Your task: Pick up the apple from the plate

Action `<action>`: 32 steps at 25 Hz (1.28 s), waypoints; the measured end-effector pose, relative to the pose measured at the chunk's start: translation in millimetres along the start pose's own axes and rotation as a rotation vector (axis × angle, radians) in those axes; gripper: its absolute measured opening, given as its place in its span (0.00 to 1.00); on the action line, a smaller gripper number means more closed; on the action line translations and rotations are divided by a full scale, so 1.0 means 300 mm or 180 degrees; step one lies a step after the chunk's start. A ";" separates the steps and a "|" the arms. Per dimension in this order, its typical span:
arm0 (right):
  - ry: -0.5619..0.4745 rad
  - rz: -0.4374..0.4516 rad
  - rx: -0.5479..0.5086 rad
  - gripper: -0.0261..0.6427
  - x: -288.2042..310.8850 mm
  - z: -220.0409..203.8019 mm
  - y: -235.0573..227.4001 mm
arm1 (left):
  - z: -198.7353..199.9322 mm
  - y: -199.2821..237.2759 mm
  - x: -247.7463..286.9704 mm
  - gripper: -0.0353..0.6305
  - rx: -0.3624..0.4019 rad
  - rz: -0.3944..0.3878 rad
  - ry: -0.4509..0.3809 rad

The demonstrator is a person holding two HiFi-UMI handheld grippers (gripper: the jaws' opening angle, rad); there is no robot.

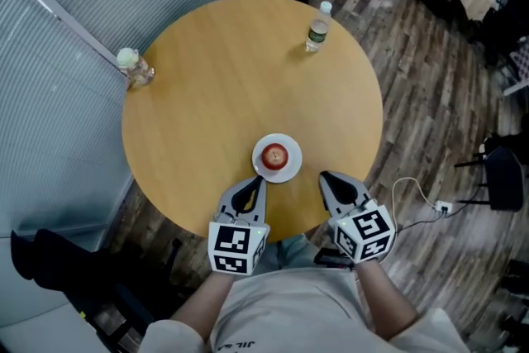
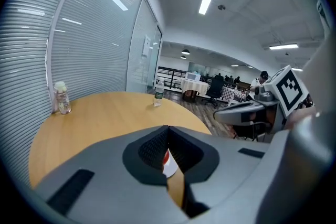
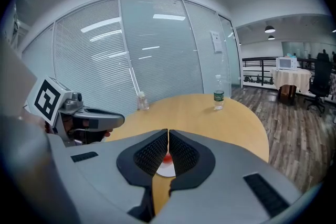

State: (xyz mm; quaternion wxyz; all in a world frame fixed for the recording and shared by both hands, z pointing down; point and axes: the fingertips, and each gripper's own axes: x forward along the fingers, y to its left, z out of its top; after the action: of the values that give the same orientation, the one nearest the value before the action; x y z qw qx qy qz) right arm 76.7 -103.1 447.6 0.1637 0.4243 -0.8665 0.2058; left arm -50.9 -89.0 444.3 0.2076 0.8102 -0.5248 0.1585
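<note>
L tool (image 1: 258,181), R tool (image 1: 325,176) shut nr plate (image 1: 292,170), apple (image 1: 274,155); bottle (image 1: 317,29) beyond.

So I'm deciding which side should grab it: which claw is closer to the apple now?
Left. The left claw points at the near-left rim of the plate, just short of the apple. The right claw sits off to the plate's right, bare table between.
</note>
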 end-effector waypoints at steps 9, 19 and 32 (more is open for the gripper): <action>0.0176 0.0037 0.0059 0.09 0.081 -0.058 -0.034 | -0.073 0.046 0.085 0.06 -0.0058 0.0018 0.0134; 0.0315 0.0087 0.0117 0.09 0.159 -0.112 -0.045 | -0.153 0.084 0.174 0.06 -0.0067 0.0036 0.0340; 0.0471 0.0105 0.0217 0.09 0.223 -0.171 -0.078 | -0.255 0.099 0.285 0.14 0.0016 -0.0006 0.0631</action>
State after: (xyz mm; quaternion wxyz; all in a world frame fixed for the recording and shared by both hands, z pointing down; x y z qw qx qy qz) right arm 61.8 -135.5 527.5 0.2093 0.3990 -0.8513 0.2687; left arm -46.9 -128.4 556.1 0.2566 0.7915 -0.5005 0.2391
